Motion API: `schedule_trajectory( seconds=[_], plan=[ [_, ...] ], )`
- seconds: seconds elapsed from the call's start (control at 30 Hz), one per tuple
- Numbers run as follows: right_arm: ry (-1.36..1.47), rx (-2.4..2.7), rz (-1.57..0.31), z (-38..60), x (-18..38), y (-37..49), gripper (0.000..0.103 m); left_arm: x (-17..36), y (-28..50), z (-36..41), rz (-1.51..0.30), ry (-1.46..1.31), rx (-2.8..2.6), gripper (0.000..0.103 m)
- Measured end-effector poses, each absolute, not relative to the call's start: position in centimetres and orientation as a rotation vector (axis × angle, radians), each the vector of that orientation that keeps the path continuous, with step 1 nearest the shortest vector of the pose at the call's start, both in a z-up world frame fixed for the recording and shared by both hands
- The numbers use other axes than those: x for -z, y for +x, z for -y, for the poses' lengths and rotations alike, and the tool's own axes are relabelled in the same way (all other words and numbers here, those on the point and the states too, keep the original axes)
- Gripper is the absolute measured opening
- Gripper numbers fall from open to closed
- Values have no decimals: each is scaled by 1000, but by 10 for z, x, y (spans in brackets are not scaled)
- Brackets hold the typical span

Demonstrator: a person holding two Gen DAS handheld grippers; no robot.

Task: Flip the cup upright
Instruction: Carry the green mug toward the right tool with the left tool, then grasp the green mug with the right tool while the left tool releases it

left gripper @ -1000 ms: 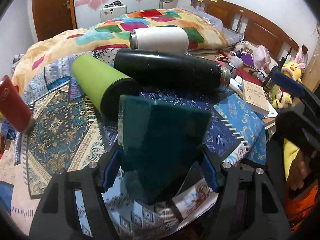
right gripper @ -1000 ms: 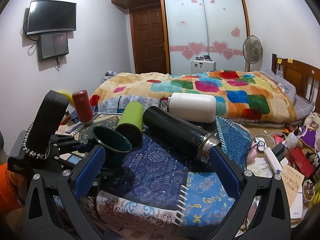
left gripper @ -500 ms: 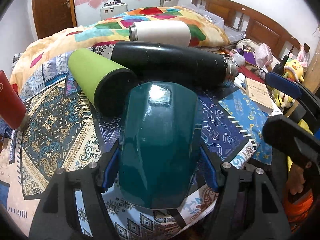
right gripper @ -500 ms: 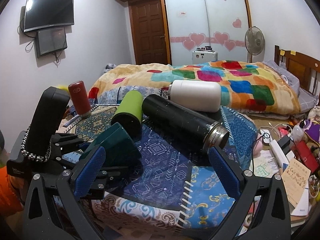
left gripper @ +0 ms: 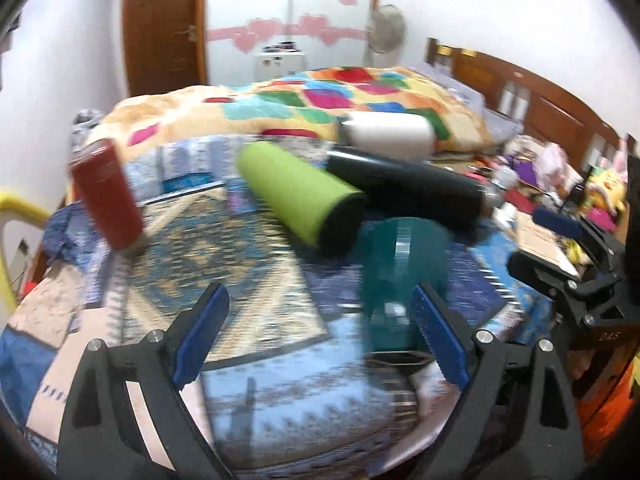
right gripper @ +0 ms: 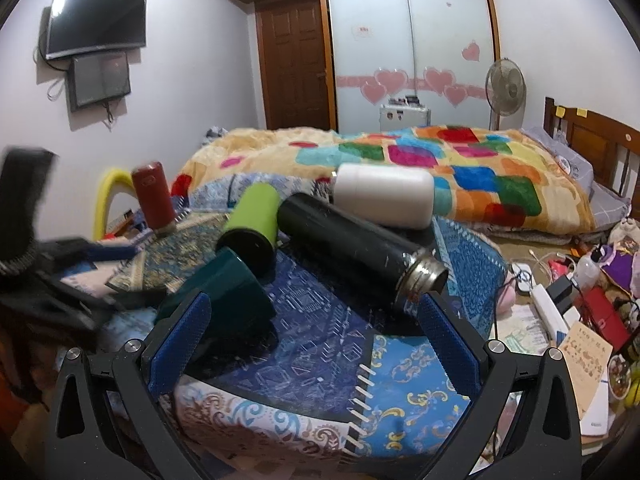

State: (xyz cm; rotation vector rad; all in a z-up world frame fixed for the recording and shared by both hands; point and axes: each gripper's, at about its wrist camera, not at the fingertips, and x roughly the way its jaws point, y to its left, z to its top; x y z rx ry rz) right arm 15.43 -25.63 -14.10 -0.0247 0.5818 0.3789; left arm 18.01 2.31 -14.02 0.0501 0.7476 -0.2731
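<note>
A dark teal cup [left gripper: 404, 276] stands on the patterned cloth, base up and mouth down, blurred in the left wrist view; it also shows in the right wrist view [right gripper: 228, 300]. My left gripper [left gripper: 320, 334] is open and empty, its right finger pad [left gripper: 438, 336] just beside the cup. My right gripper [right gripper: 316, 344] is open and empty over the blue cloth, right of the cup.
A lime green bottle [left gripper: 300, 196], a black flask [left gripper: 408, 188] and a white bottle [left gripper: 386, 136] lie on their sides behind the cup. A red bottle [left gripper: 106, 194] stands at the left. The bed is beyond; clutter [right gripper: 580, 300] lies right.
My left gripper let go of the teal cup, opened and swung left and back. The cup now rests mouth-down on the cloth. My right gripper stayed open.
</note>
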Motion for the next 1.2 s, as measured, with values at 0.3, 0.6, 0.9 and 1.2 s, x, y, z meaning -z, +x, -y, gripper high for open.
schedule_trajectory(
  seconds=[0.3, 0.6, 0.9, 1.2],
  plan=[
    [-68, -390, -684, 238, 173, 171, 103, 172, 189, -38, -818, 20, 255, 93],
    [-81, -370, -690, 239, 170, 183, 103, 175, 177, -25, -807, 11, 252, 93],
    [-74, -365, -693, 234, 162, 182, 103, 162, 165, -20, -736, 32, 218, 93],
    [-111, -442, -680, 194, 149, 183, 103, 137, 148, -42, -603, 35, 127, 93]
  ],
)
